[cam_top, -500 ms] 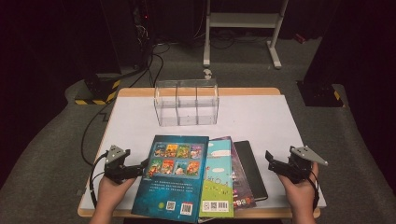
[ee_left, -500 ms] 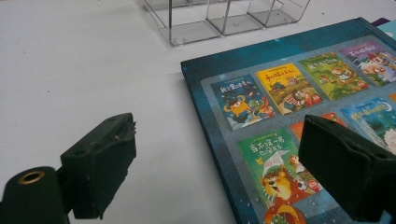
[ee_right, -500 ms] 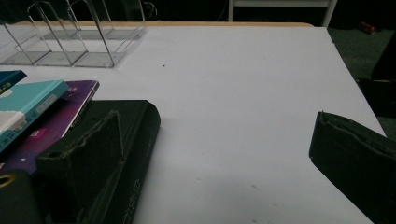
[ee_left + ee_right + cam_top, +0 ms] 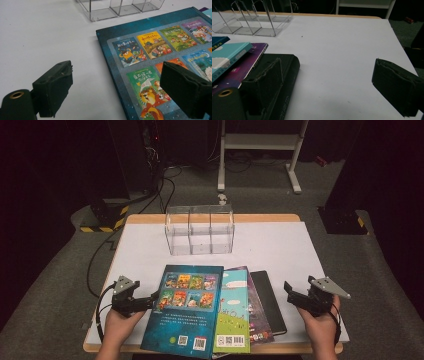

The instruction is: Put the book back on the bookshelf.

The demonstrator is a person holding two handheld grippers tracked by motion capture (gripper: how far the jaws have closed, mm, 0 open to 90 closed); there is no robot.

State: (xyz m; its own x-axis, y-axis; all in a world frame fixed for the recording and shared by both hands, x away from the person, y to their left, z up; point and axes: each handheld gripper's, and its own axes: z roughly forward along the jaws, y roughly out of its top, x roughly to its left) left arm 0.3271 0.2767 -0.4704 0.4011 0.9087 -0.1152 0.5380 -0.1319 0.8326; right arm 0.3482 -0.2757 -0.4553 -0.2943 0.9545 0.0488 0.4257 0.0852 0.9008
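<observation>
The left tool [image 4: 152, 299] rests low at the near left of the surface [image 4: 280, 245], jaws spread wide and holding nothing. In the left gripper view, the left edge of the blue book [image 4: 160, 55] lies between the two jaws: one jaw stands over bare white surface, the other over the book's cover. No pad presses on the book. In the high view the jaw tips sit just at that book's left edge.

The right tool [image 4: 291, 292] rests at the near right of the surface, jaws also spread wide and holding nothing. In the right gripper view, one jaw stands over the black book [image 4: 284, 82] and the other over bare surface well to the side. In the high view the tips point toward the black book's [image 4: 270, 300] right edge, near it but apart.

Four books lie in an overlapping row along the near edge of the surface. The blue book [image 4: 185, 310] is on top at the left, back cover up, showing small cover pictures and two code squares. A light-green book [image 4: 234, 315] lies partly under it, a purple book [image 4: 258, 317] partly under that, and the black book is lowest at the right.

A clear plastic rack [image 4: 200, 230] with upright dividers stands toward the far side of the surface, well apart from the books and both tools.
</observation>
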